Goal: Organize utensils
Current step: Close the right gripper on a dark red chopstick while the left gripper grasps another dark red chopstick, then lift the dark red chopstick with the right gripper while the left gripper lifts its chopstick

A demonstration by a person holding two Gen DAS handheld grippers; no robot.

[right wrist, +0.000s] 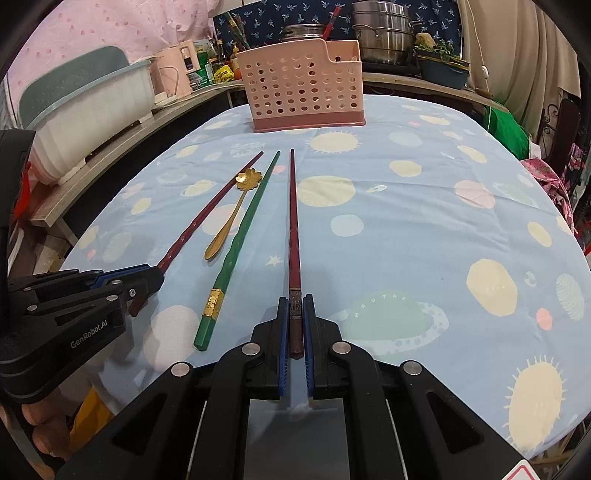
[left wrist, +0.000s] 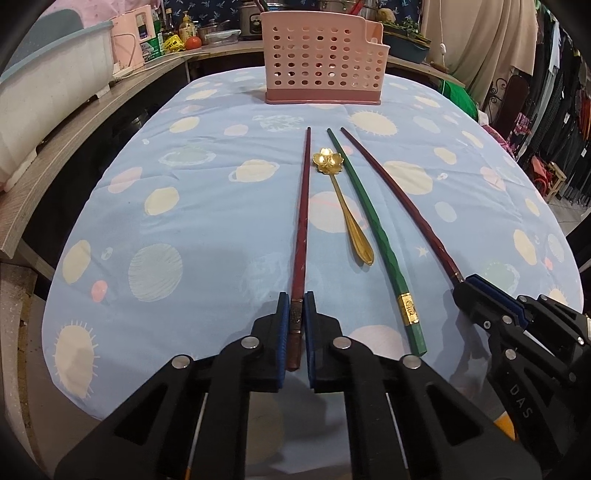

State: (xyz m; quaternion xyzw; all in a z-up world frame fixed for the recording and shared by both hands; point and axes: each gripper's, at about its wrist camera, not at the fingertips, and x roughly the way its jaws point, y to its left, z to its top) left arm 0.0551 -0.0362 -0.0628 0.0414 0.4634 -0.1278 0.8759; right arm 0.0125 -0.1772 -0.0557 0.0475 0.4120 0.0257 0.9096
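Two dark red chopsticks, a green chopstick (left wrist: 373,236) and a gold flower-headed spoon (left wrist: 345,206) lie on the blue planet-print tablecloth (left wrist: 184,221). My left gripper (left wrist: 296,295) is shut on the handle end of the left red chopstick (left wrist: 303,221). My right gripper (right wrist: 295,299) is shut on the handle end of the right red chopstick (right wrist: 293,221). The right gripper also shows at the right of the left wrist view (left wrist: 467,284). The left gripper shows at the left of the right wrist view (right wrist: 155,273). A pink perforated utensil holder (left wrist: 321,59) stands at the table's far end.
A white dish rack (left wrist: 44,99) sits on the wooden counter at the left. Pots, bottles and containers (right wrist: 380,33) stand behind the holder. Clothes hang at the far right (left wrist: 554,92). The green chopstick (right wrist: 240,243) and spoon (right wrist: 232,218) lie between the two held chopsticks.
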